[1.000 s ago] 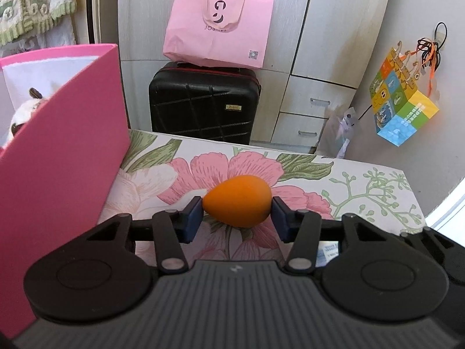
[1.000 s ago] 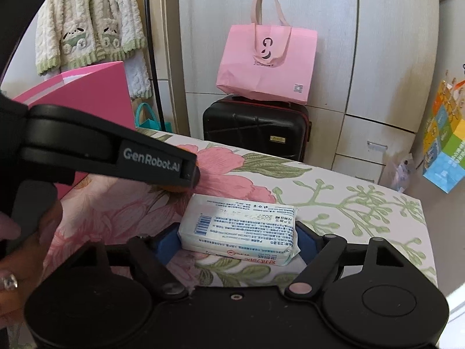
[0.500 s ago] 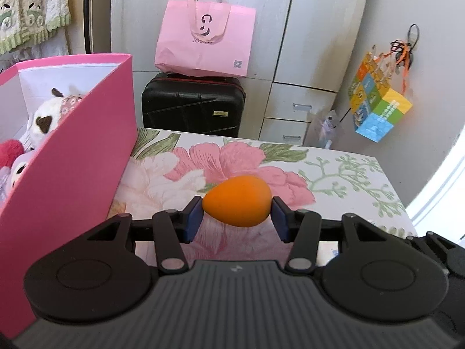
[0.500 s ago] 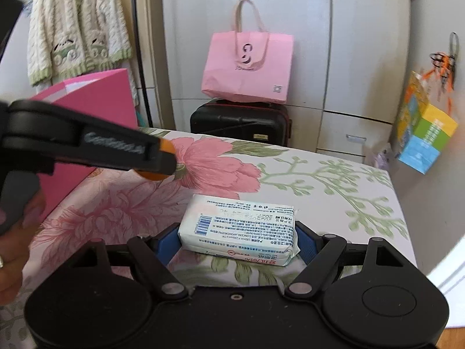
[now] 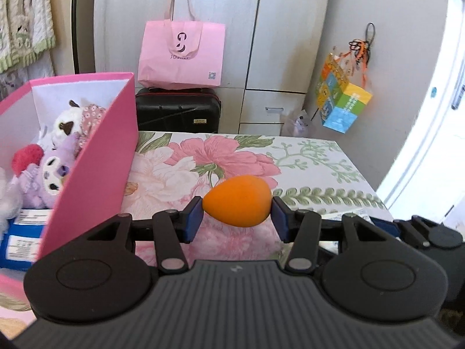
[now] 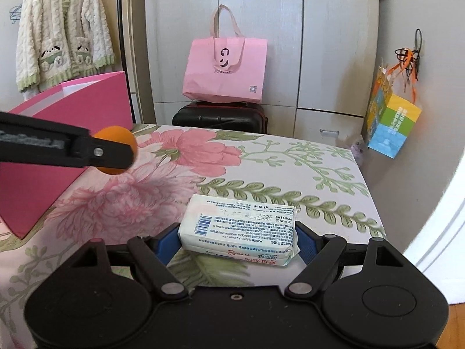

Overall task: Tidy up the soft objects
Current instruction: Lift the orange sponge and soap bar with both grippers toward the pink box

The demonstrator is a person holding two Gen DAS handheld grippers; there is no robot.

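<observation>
- We saw an orange egg-shaped sponge (image 5: 237,200) lying on its side, lifted clear above the floral surface.
- We noted a white tissue pack (image 6: 239,229), flat, printed face up, barcode to the left.
- The pink box (image 5: 96,174) stood open and held plush toys (image 5: 55,168) and a blue packet (image 5: 20,241).

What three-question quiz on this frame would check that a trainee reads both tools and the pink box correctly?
1. Multiple choice: the left tool is shut on (a) a tissue pack, (b) an orange sponge, (c) a plush toy.
2. True or false: the pink box already holds plush toys.
3. Fill in: the right tool grips a white ___ above the floral cloth.

Key: 1 b, the orange sponge; 2 true; 3 tissue pack.
</observation>
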